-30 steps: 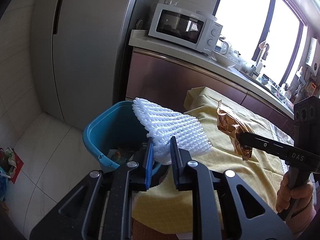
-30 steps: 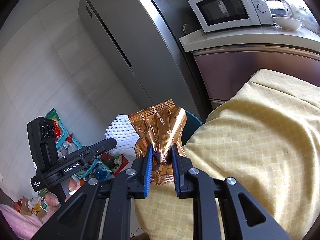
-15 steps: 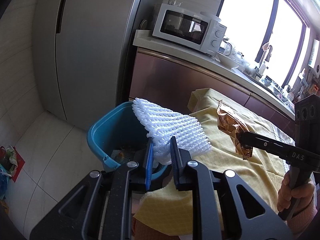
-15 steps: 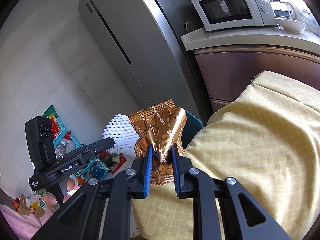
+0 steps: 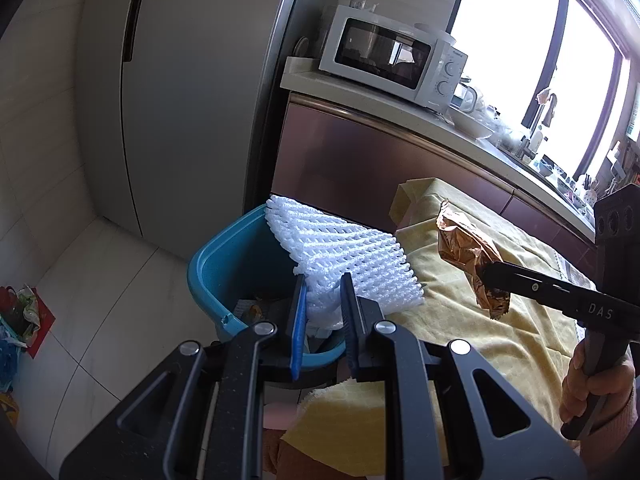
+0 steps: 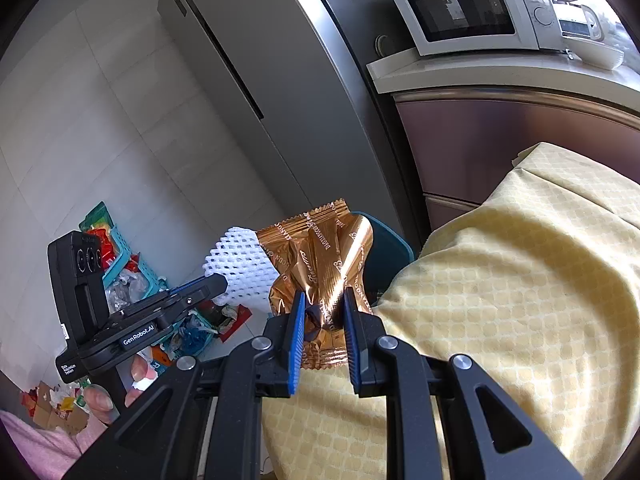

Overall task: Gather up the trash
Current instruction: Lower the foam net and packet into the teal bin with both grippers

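"GenRobot.AI" on left claw (image 6: pixel 218 282) body

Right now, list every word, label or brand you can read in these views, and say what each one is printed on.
"GenRobot.AI": on the left gripper body.
"DAS": on the right gripper body.
"Data Acquisition System", tiny and uncertain: on the left gripper's base.
Gold wrapper: decorative lettering, warped by creases, not reliably readable.
Microwave: brand mark near its top corner, too small to read.

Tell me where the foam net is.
Left wrist view: the foam net is clamped in the left gripper, hanging over the blue bin beside the yellow-clothed table.
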